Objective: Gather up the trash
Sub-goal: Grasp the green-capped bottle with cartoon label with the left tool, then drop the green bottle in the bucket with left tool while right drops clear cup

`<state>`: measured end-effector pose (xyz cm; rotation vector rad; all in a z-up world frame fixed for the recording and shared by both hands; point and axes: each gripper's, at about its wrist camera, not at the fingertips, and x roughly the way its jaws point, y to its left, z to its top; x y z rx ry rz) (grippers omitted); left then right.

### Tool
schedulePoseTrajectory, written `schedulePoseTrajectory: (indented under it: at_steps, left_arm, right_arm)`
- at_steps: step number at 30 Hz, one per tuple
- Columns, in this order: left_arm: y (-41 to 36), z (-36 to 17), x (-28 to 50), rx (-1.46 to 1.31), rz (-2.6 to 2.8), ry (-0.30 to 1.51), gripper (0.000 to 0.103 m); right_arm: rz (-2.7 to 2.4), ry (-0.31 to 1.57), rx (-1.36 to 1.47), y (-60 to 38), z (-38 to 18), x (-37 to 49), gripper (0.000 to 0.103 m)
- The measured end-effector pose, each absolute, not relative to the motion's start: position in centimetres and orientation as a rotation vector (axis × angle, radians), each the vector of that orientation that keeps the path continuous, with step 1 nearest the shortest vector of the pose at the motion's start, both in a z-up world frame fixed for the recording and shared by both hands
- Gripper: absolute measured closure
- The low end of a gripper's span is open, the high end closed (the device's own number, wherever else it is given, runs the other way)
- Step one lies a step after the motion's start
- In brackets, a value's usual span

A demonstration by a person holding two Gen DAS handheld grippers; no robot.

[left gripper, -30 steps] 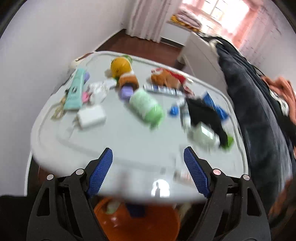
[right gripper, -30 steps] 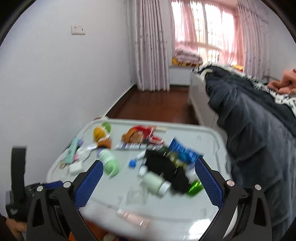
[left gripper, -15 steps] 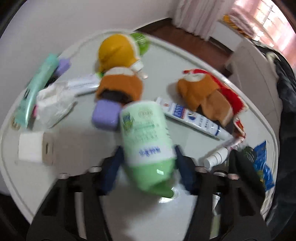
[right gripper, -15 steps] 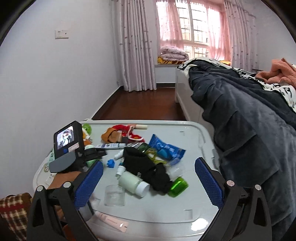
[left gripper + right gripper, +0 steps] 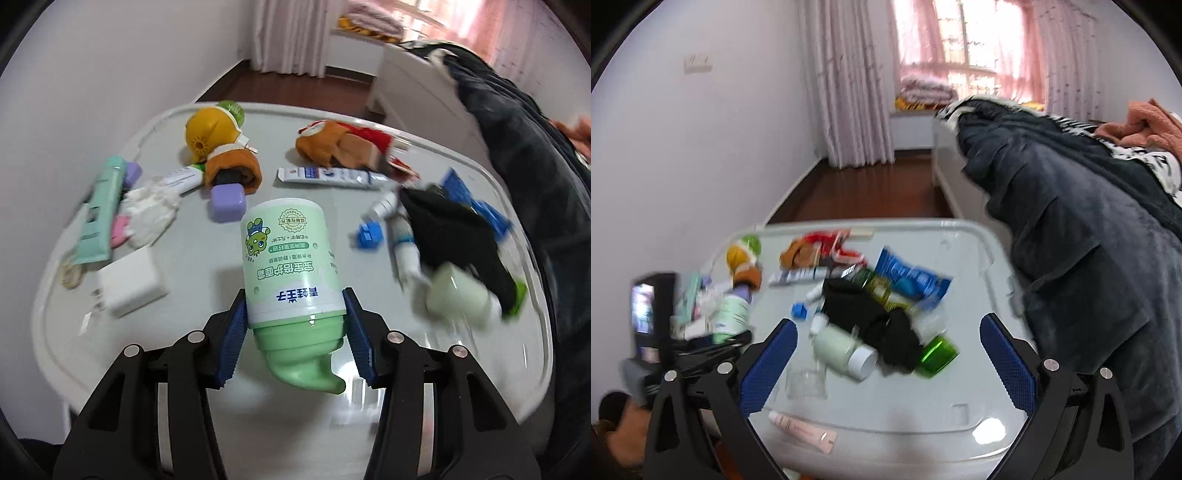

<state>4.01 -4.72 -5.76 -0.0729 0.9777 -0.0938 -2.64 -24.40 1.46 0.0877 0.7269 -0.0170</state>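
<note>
A dark plush blanket [image 5: 1089,258] drapes in soft folds over a bed at three o'clock. At centre sits a pale grey plastic table [image 5: 332,391] with rounded corners and a raised rim, smooth and glossy, strewn with small items.

The left gripper [image 5: 293,332] enters from six o'clock in its own view: black angular arms tipped with ribbed blue pads [image 5: 233,339]. Its jaws have just been closing and now pinch a green bottle [image 5: 291,273], a squat plastic cylinder with a printed label and a curved spout cap. The bottle sits at the table's centre, cap toward the camera; whether it is lifted cannot be told.

The right gripper [image 5: 886,365] shows the same blue pads, spread wide with nothing between them, hovering over the table's near edge.

At two o'clock from the bottle lies a crumpled black cloth [image 5: 454,229]. At eleven o'clock is a yellow plush toy [image 5: 212,133], and at one o'clock a brown and red plush toy [image 5: 340,144]. A white boxy charger [image 5: 129,284] lies at nine o'clock. A flat mint tube [image 5: 101,214] lies at ten o'clock. A white toothpaste tube [image 5: 328,177] lies at twelve o'clock. A lilac block [image 5: 227,203] with rounded corners lies just beyond the bottle.
</note>
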Motion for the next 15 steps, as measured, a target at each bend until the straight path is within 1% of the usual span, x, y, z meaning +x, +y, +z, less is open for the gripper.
schedulePoseTrajectory:
  at_steps: [6, 9, 11, 12, 13, 14, 15]
  left_arm:
    - [-2.8, -4.9, -1.7, -0.046, -0.149, 0.959, 0.054]
    - [-2.0, -5.1, -3.4, -0.05, -0.169, 0.968, 0.054]
    - [-1.4, -5.1, -4.4, -0.051, -0.18, 0.966, 0.054]
    - [-1.2, -5.1, -4.8, -0.04, -0.184, 0.962, 0.054]
    - [-1.1, -5.1, -5.1, -0.032, -0.186, 0.961, 0.054]
    - [-1.0, -5.2, -5.3, -0.029, -0.19, 0.962, 0.054]
    - [-0.8, -5.4, -5.7, -0.031, -0.197, 0.968, 0.054]
  right_arm:
    - [0.134, 0.874, 0.042, -17.7, -4.0, -1.6, 0.006]
    - [0.124, 0.917, -0.034, -14.9, -6.2, -0.7, 0.011]
    - [0.105, 0.946, -0.063, -13.8, -7.5, 0.0, 0.012]
    - [0.096, 0.956, -0.067, -13.6, -7.9, 0.3, 0.014]
    - [0.085, 0.967, -0.069, -13.4, -8.4, 0.7, 0.02]
    - [0.08, 0.979, -0.07, -13.3, -8.9, 1.1, 0.024]
    - [0.077, 0.991, -0.07, -13.3, -9.3, 1.5, 0.033]
